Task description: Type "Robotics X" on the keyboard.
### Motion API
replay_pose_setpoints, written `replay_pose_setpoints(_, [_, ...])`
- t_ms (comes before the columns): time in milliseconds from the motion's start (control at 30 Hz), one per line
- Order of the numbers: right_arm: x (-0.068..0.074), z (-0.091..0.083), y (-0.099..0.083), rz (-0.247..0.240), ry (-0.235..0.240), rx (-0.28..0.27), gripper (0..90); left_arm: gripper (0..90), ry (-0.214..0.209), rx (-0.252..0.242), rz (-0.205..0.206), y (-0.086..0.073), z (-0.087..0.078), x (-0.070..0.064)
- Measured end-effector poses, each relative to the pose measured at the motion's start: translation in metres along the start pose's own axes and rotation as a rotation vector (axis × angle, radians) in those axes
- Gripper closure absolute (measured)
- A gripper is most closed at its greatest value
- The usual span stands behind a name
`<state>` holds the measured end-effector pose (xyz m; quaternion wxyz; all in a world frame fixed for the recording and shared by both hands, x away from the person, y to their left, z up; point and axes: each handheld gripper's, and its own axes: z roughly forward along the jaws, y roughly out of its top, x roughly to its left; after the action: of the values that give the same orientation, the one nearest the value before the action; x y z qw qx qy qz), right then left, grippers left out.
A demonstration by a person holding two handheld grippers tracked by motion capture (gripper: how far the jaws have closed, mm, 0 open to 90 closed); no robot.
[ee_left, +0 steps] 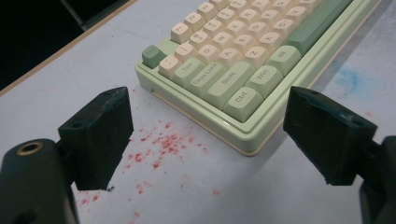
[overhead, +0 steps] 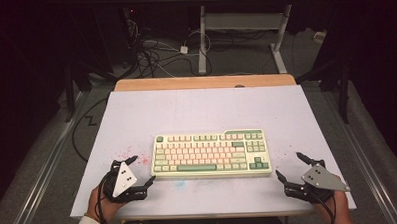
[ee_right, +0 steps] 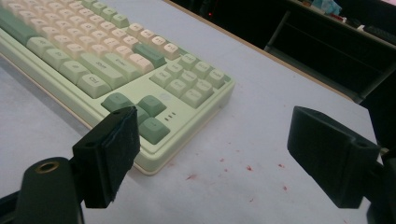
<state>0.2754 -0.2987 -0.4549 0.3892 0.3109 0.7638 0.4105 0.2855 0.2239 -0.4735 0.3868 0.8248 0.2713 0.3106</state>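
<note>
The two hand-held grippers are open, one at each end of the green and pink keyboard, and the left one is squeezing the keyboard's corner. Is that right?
Not quite. The left hand-held gripper is not squeezing anything: the left gripper view shows its jaws wide apart, clear of the keyboard. The rest holds: the right hand-held gripper is open too, one at each end.

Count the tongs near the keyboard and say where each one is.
2. The left tongs sit open at the keyboard's near-left corner; the right tongs sit open at its near-right corner. Neither touches it.
</note>
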Motion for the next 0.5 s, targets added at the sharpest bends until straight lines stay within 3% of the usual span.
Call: replay_pose_setpoints(500, [0.0001,0.0,0.0012,-0.005,-0.008,-0.006,17.4,15.3,0.002,0.0,-0.003,0.0003,0.0003,0.0002])
